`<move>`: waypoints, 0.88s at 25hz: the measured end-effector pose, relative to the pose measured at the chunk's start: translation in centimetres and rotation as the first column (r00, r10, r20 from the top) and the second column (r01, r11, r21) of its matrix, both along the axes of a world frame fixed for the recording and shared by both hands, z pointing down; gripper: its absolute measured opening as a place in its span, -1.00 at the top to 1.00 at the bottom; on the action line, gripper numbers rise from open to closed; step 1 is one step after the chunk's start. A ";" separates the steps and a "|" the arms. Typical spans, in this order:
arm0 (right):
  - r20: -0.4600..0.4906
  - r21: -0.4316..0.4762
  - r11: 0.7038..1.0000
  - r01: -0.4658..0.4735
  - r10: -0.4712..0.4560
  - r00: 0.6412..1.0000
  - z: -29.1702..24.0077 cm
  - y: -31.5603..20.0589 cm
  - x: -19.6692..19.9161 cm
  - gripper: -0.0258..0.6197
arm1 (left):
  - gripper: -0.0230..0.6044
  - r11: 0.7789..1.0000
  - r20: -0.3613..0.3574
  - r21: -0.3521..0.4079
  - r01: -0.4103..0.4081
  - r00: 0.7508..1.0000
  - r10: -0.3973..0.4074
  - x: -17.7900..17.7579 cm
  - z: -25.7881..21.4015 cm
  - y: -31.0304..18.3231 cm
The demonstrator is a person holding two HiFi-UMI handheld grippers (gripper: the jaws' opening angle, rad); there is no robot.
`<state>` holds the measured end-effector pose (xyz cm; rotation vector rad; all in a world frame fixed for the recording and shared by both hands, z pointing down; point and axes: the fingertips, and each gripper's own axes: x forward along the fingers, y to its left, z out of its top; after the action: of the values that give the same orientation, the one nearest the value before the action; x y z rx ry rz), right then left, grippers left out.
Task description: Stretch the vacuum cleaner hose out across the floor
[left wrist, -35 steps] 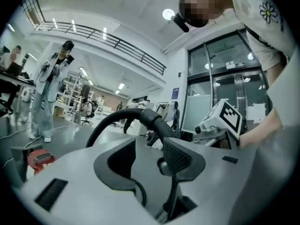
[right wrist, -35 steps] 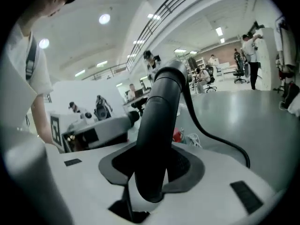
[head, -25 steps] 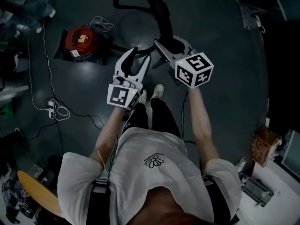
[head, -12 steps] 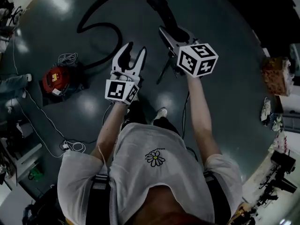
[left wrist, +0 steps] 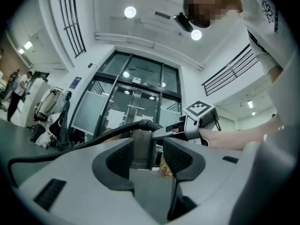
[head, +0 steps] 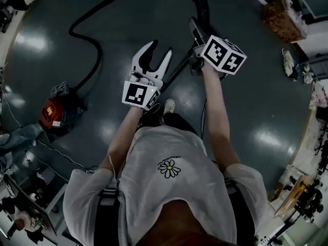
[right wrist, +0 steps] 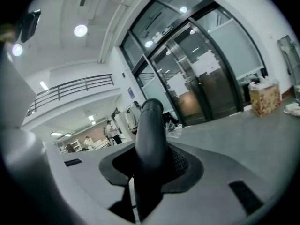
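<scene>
A red vacuum cleaner [head: 54, 111] sits on the dark floor at the left in the head view. Its black hose [head: 84, 42] curves away from it, runs up across the floor and rises to my right gripper [head: 196, 28]. In the right gripper view that gripper [right wrist: 150, 161] is shut on the thick black end of the hose [right wrist: 150, 125], which stands up between the jaws. My left gripper [head: 160, 49] is held just left of it, open, with nothing between its jaws [left wrist: 146, 146]. Beyond them the left gripper view shows the hose [left wrist: 93, 137].
A brown box [head: 281, 12] stands at the top right near white clutter along the right edge. A coil of pale cable [head: 61, 88] lies beside the vacuum cleaner. Glass doors [right wrist: 206, 83] stand ahead in the right gripper view. The person's shoe [head: 168, 105] shows below the grippers.
The person has turned and both grippers have swung with them. The hose's tight loop has opened into a long curve, and the vacuum cleaner now lies farther off at the lower left.
</scene>
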<state>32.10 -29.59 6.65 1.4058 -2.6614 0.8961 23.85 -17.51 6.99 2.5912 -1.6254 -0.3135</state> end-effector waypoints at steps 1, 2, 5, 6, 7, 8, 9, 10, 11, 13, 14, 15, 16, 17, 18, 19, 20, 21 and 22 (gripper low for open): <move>0.010 -0.024 0.998 -0.060 0.060 0.998 0.5 0.7 2.2 0.47 | 0.33 0.999 0.005 -0.004 -0.039 0.999 0.039 1.3 0.1 0.5; 0.020 -0.047 0.992 -0.119 0.120 0.993 1.0 1.5 4.3 0.47 | 0.33 0.997 0.009 -0.007 -0.076 0.997 0.076 2.4 0.1 1.1; 0.058 -0.109 0.950 -0.294 0.301 0.952 2.4 4.1 10.4 0.47 | 0.33 0.985 0.012 -0.014 -0.173 0.985 0.173 5.2 0.0 2.6; 0.071 -0.126 0.930 -0.346 0.356 0.932 2.8 5.1 12.1 0.47 | 0.33 0.980 0.013 -0.018 -0.199 0.980 0.199 5.8 0.1 3.0; 0.081 -0.141 0.909 -0.392 0.406 0.910 3.2 6.0 13.5 0.47 | 0.33 0.975 0.010 -0.022 -0.220 0.975 0.220 6.1 0.3 3.4; 0.087 -0.155 0.888 -0.433 0.449 0.889 3.6 6.8 14.8 0.47 | 0.33 0.971 0.002 -0.029 -0.236 0.972 0.236 6.3 0.5 3.7; 0.090 -0.166 0.868 -0.469 0.486 0.869 4.0 7.5 15.9 0.47 | 0.33 0.968 -0.008 -0.036 -0.248 0.969 0.248 6.5 0.8 4.0; 0.089 -0.175 0.848 -0.501 0.520 0.849 4.3 8.2 17.0 0.47 | 0.33 0.965 -0.017 -0.044 -0.260 0.966 0.260 6.8 1.1 4.2; 0.086 -0.182 0.827 -0.532 0.552 0.829 4.6 8.9 18.1 0.47 | 0.33 0.960 -0.020 -0.051 -0.274 0.962 0.273 7.2 1.5 4.5; 0.076 -0.193 0.783 -0.591 0.612 0.787 4.9 10.6 20.7 0.47 | 0.33 0.950 -0.018 -0.067 -0.306 0.952 0.306 8.4 2.1 5.3; 0.068 -0.196 0.759 -0.621 0.643 0.763 5.1 11.6 22.1 0.47 | 0.33 0.944 -0.017 -0.074 -0.323 0.946 0.323 9.1 2.3 5.8; 0.060 -0.198 0.733 -0.651 0.672 0.738 5.3 12.5 23.5 0.47 | 0.33 0.938 -0.017 -0.080 -0.339 0.941 0.339 9.7 2.5 6.4; 0.052 -0.198 0.706 -0.680 0.700 0.712 5.4 13.5 24.9 0.47 | 0.33 0.931 -0.015 -0.085 -0.354 0.935 0.354 10.3 2.7 7.0; 0.046 -0.198 0.681 -0.705 0.725 0.687 5.6 14.5 26.3 0.47 | 0.33 0.925 -0.012 -0.092 -0.369 0.929 0.370 11.1 2.9 7.7; 0.041 -0.199 0.656 -0.728 0.747 0.663 5.7 15.5 27.8 0.47 | 0.33 0.917 -0.009 -0.102 -0.386 0.922 0.387 12.0 3.2 8.5; 0.037 -0.201 0.634 -0.747 0.766 0.641 5.9 16.5 29.3 0.47 | 0.33 0.908 -0.006 -0.114 -0.403 0.914 0.405 13.3 3.6 9.4; 0.034 -0.205 0.615 -0.762 0.782 0.622 6.1 17.5 30.8 0.47 | 0.33 0.899 -0.007 -0.128 -0.419 0.907 0.422 14.6 4.0 10.5; 0.034 -0.212 0.597 -0.773 0.795 0.605 6.3 18.5 32.3 0.47 | 0.33 0.890 -0.012 -0.146 -0.433 0.900 0.436 16.2 4.5 11.6; 0.037 -0.222 0.583 -0.781 0.806 0.591 6.5 19.5 33.7 0.47 | 0.33 0.880 -0.021 -0.166 -0.446 0.893 0.449 17.7 5.1 12.9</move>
<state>65.83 -10.13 13.20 2.6226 -1.8211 1.2493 41.58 -4.64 12.04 2.7343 -0.9537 -0.1156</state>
